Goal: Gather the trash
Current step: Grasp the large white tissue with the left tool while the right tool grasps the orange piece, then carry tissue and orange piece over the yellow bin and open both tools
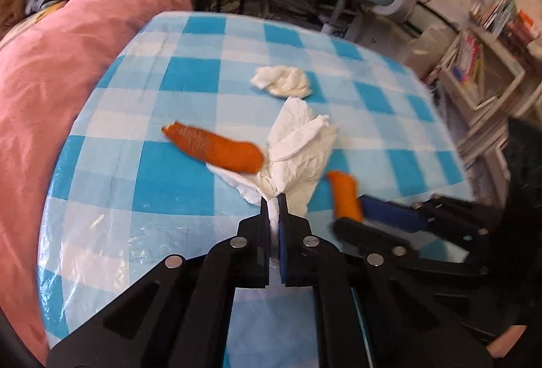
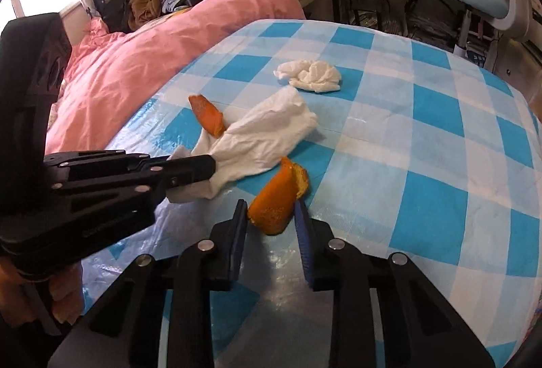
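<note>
Pinching only a twisted corner of the tissue (image 1: 298, 144), the left gripper (image 1: 273, 202) risks tearing it, while the right gripper (image 2: 271, 215), jaws clamping an orange peel (image 2: 276, 202) by its curved edges, could let it pop free.

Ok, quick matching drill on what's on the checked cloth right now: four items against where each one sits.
Items:
1. flat tissue
2. crumpled tissue
3. near orange peel
4. far orange peel

States:
A. between the right gripper fingers
B. loose, farthest back on the cloth
C. corner pinched in the left gripper
D. loose beside the flat tissue, on the pink duvet side

Pairs: 1-C, 2-B, 3-A, 4-D
</note>
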The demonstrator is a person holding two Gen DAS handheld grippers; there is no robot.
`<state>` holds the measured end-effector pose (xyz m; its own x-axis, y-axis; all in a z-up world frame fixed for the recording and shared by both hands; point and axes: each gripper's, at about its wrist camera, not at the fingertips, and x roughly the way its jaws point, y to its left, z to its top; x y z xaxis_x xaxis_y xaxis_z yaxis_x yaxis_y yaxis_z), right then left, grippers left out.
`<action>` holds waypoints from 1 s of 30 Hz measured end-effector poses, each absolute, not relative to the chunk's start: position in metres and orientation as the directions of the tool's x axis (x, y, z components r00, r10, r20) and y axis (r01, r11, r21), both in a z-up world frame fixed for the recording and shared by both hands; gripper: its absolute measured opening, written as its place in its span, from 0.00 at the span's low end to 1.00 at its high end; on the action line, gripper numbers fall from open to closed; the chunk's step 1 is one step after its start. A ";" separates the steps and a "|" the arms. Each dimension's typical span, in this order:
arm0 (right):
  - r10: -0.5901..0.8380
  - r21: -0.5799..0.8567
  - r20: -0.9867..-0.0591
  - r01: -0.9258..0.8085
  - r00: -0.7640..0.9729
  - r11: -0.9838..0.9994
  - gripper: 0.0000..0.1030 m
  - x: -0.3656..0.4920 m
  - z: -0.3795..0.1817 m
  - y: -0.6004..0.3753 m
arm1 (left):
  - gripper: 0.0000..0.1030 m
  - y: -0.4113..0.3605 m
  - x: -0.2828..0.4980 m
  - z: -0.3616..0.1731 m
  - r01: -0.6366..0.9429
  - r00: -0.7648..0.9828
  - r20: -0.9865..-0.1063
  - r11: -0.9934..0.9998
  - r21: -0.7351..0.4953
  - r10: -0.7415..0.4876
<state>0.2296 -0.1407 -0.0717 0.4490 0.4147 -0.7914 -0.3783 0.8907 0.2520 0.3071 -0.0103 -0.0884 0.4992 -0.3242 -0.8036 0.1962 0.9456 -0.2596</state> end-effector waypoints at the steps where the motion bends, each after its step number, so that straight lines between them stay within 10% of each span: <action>1: 0.419 0.254 -0.789 -0.383 0.449 0.888 0.26 0.229 -0.071 -0.141 | 0.04 -0.010 0.305 -0.084 0.197 0.505 -0.795 0.942 -0.271 -0.335; 30: 0.703 0.556 -0.679 -0.477 0.212 0.681 0.26 0.049 -0.054 -0.149 | 0.04 0.010 0.096 -0.050 0.136 0.532 -0.807 0.967 -0.218 -0.257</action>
